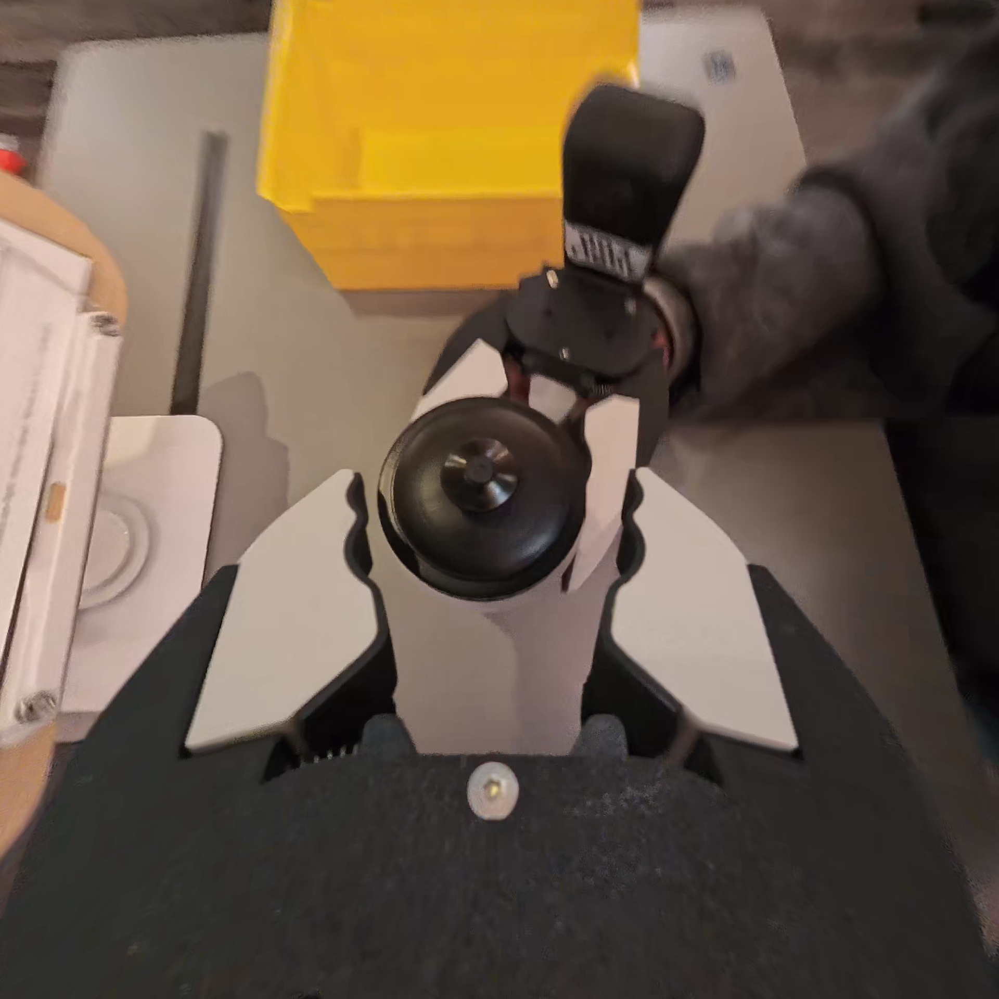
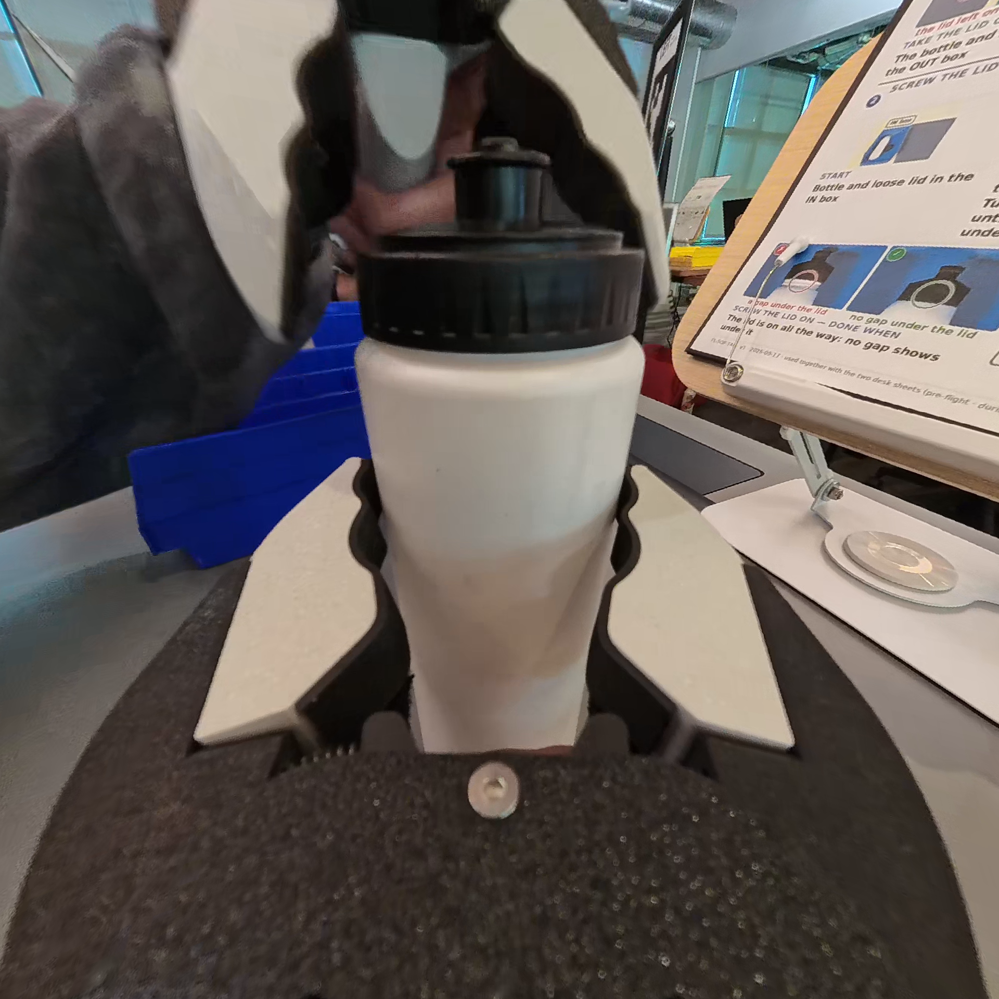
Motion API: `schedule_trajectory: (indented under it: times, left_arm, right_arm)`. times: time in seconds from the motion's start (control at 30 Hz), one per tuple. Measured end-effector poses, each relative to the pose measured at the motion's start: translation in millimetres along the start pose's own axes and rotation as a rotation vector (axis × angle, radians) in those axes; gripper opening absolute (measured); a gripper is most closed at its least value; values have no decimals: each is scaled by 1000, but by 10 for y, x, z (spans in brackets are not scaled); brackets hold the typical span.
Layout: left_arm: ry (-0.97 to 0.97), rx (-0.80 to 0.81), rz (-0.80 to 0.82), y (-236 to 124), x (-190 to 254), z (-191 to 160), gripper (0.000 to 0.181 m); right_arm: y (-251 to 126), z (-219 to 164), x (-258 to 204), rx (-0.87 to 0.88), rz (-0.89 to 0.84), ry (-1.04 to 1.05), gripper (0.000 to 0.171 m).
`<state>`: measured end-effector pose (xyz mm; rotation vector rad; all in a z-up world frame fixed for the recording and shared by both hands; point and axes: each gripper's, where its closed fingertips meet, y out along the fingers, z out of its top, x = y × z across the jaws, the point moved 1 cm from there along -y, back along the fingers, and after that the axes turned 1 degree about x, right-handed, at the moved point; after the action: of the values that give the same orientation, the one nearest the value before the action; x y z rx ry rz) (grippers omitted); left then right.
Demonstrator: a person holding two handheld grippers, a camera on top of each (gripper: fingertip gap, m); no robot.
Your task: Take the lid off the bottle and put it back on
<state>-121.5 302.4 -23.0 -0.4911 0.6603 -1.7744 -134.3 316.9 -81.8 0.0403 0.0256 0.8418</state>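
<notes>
Right wrist view: right gripper (image 2: 494,546) clamped on upright white bottle (image 2: 497,486) at mid-body, left gripper (image 1: 492,532) open w/ fingers straddling black lid (image 1: 481,500) from above, apparently not touching — off-centre closing could tilt bottle or slip off lid.

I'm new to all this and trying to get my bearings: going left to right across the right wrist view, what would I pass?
Grey sleeve → blue bin → white bottle with its black lid → instruction board on its stand.

1 bottle (image 2: 500,486), 1 lid (image 2: 500,292), 2 bins: 1 yellow bin (image 1: 432,162), 1 blue bin (image 2: 254,465); 2 hand-held grippers.
</notes>
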Motion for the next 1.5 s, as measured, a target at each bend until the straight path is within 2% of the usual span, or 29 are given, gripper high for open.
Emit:
schedule_trajectory:
  times: [0.07,0.17,0.23,0.3,0.37,0.43,0.47,0.63,0.7,0.8,1.2,1.5]
  left_arm:
    - [-125,130,148,-70,-27,125,98]
    - [-312,267,422,-151,-56,180,100]
    - [-380,301,603,-133,7,132,97]
    - [-393,345,834,-143,42,115,106]
    - [-418,353,1119,-251,6,44,92]
    - [-470,363,1271,-266,-17,37,90]
    - [-536,373,1296,-229,-36,29,90]
    - [-839,483,1306,-63,-165,-58,92]
    - [-877,523,1300,-30,-191,-74,80]
    - [-831,504,1283,-28,-188,-66,78]
    - [-687,323,859,-29,-150,-124,78]
    - [-599,248,678,-42,-194,-142,78]
  right_arm:
    - [2,1,1,7,0,2,84]
    - [3,1,1,8,4,2,84]
    - [6,1,3,11,4,5,84]
    - [9,2,4,12,5,6,84]
    - [16,2,8,12,6,8,84]
    - [19,3,10,17,11,10,84]
    - [20,3,10,16,11,10,84]
    - [23,2,2,12,9,8,83]
    - [23,1,-8,6,13,6,84]
    - [17,-1,-12,1,10,5,84]
    - [70,-10,-47,-19,6,-11,83]
    - [91,-22,-27,-41,-7,-21,82]
